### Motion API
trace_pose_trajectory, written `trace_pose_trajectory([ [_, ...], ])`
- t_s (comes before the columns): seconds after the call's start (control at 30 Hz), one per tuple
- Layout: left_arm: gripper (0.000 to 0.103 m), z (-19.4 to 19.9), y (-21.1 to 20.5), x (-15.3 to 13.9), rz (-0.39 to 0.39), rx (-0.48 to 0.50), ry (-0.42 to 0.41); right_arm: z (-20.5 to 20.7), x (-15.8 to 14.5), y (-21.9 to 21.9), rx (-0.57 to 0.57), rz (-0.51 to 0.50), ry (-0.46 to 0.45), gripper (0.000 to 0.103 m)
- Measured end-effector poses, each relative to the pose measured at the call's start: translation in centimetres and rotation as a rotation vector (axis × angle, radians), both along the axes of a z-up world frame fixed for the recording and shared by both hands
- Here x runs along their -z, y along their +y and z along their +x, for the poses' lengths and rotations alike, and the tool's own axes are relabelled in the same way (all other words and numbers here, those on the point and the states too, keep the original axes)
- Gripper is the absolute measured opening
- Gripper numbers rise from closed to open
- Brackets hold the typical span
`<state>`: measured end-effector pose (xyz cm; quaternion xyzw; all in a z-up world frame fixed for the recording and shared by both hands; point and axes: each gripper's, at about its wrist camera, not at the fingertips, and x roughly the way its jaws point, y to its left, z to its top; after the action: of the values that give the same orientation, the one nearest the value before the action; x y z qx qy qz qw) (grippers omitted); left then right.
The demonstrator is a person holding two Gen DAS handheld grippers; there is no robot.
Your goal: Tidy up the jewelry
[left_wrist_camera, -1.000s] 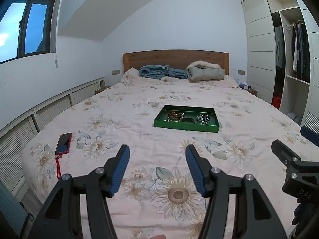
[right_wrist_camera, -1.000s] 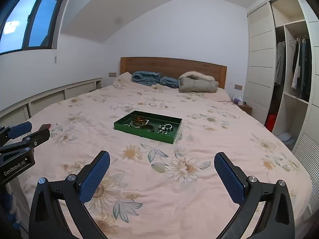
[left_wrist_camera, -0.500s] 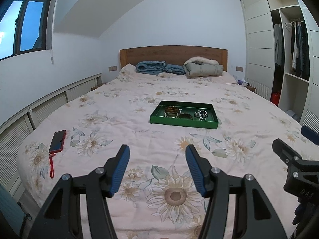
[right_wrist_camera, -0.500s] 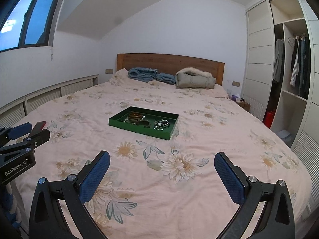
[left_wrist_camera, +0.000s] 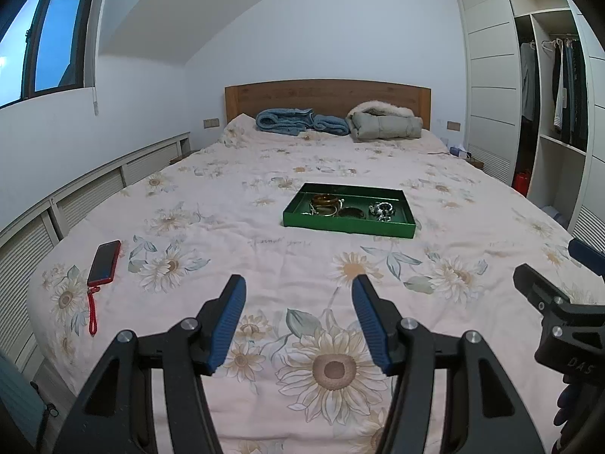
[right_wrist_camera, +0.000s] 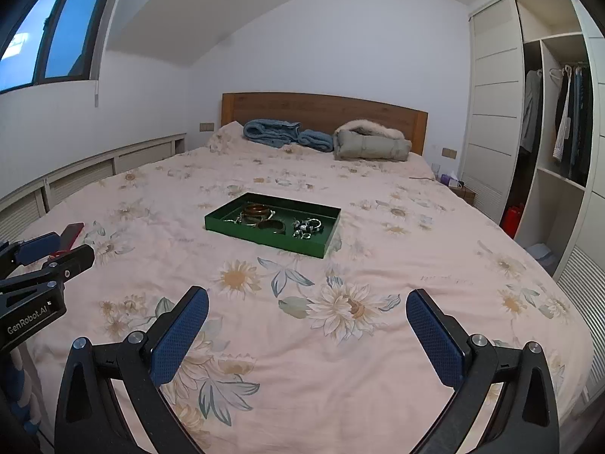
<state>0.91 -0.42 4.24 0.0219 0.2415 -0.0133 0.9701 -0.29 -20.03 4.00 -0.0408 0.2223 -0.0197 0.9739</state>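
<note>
A green tray (left_wrist_camera: 348, 227) lies in the middle of the bed and also shows in the right wrist view (right_wrist_camera: 264, 239). In it lie brown bangles (left_wrist_camera: 324, 201), a dark bangle (left_wrist_camera: 351, 212) and silver beaded pieces (left_wrist_camera: 382, 210). In the right wrist view the bangles (right_wrist_camera: 257, 212) and the silver pieces (right_wrist_camera: 307, 227) show too. My left gripper (left_wrist_camera: 298, 287) is open and empty, above the near part of the bed, well short of the tray. My right gripper (right_wrist_camera: 307, 302) is open wide and empty, also short of the tray.
A red phone (left_wrist_camera: 104, 260) with a red strap lies on the bed at the left. A blue blanket (left_wrist_camera: 298, 122) and a grey coat (left_wrist_camera: 383, 125) lie by the wooden headboard. An open wardrobe (left_wrist_camera: 544, 106) stands at the right, low wall cabinets at the left.
Both grippers have tilted and moved slightly, so the tray sits a little lower and closer in both views. Both stay open as before.
</note>
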Motion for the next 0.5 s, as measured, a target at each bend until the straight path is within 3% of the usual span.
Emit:
trace_pose_trajectory([
  [0.5, 0.057, 0.01, -0.02, -0.08, 0.001, 0.000, -0.001, 0.15, 0.22, -0.06, 0.006, -0.004, 0.008, 0.103],
])
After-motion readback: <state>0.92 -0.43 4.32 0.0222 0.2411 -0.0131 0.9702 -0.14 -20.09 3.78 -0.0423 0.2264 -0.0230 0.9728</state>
